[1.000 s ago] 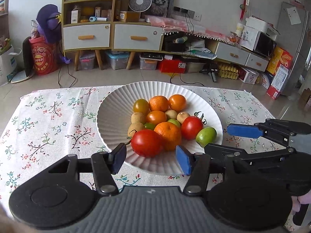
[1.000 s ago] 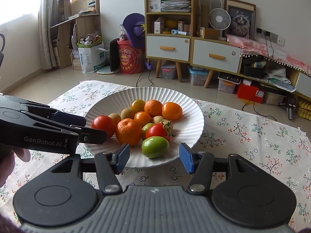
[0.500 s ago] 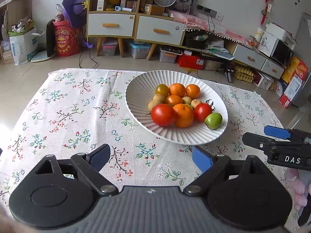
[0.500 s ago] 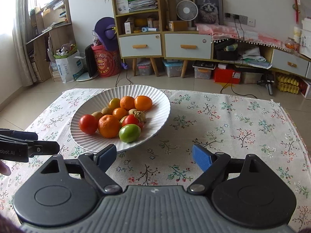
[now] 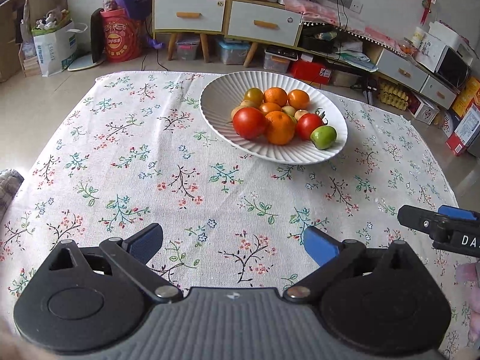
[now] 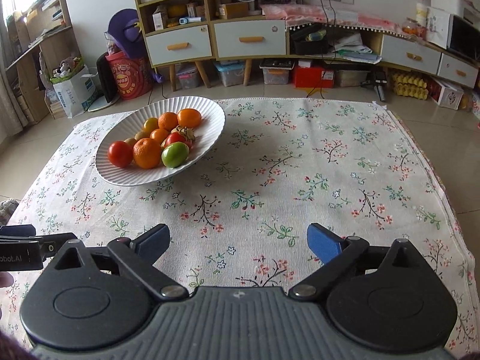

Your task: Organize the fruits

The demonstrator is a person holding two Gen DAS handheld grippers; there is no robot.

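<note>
A white ribbed plate [image 5: 216,105] sits on the flowered tablecloth and holds several fruits: a big red tomato [image 5: 249,122], a mandarin [image 5: 280,127], a green fruit [image 5: 323,137] and smaller ones behind. My left gripper [image 5: 232,237] hovers over bare cloth well short of the plate, its jaws opening wide with nothing between them. In the right wrist view the plate [image 6: 210,114] lies far left with the tomato [image 6: 120,153] and green fruit [image 6: 174,154] in front. My right gripper [image 6: 238,234] is also opening over bare cloth and holds nothing.
The flowered tablecloth [image 6: 300,180] covers the whole table, and its far edge drops to a tiled floor. Beyond stand drawer cabinets [image 6: 249,42], boxes and a red bucket [image 6: 129,75]. The other gripper's tip [image 5: 438,225] shows at the right edge of the left wrist view.
Both grippers have drawn back from the plate, which now looks smaller and farther away. Both pairs of jaws have spread from half open to wide. The fruits stay in the plate.
</note>
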